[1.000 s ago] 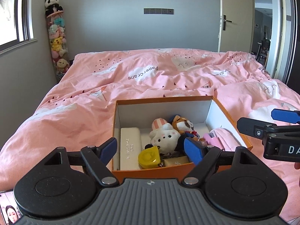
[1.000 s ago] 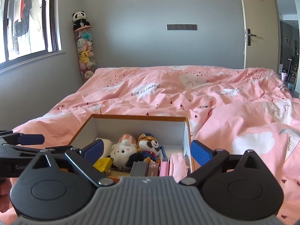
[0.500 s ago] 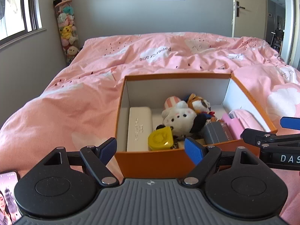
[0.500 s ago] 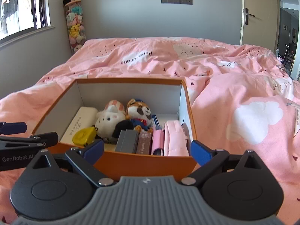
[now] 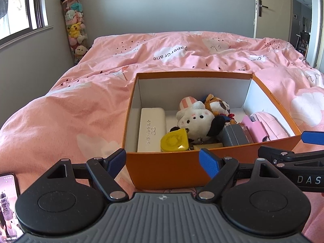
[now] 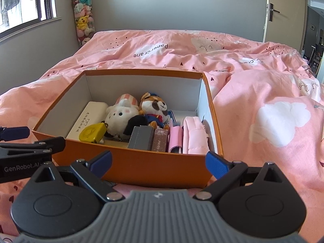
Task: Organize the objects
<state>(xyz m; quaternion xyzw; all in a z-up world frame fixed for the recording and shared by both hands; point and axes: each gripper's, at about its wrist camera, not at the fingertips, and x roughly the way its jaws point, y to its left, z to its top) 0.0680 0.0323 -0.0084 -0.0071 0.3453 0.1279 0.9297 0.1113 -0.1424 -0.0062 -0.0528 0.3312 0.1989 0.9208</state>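
Orange box (image 5: 168, 168) sits open on the pink duvet (image 5: 81, 111), near edge of the bed, directly ahead of both grippers. Left gripper (image 5: 163, 160) — jaws spread wide, nothing held, tips just short of the box's near wall. Right gripper (image 6: 159, 161) likewise wide open and empty, its tips flanking the near wall.

Contents, left to right: white case (image 6: 87, 119), yellow tape measure (image 6: 92, 132), white plush (image 6: 121, 117) and fox plush (image 6: 155, 109) behind, grey box (image 6: 141, 137), brown box (image 6: 161, 142), pink roll (image 6: 175, 137), pink pouch (image 6: 195, 135) against the right wall.

Around: phone (image 5: 8, 200) on the duvet, near left; plush-toy column (image 5: 76, 26) in the far left corner; door (image 6: 283, 10) far right. The near box wall partly blocks sight of the lower items.
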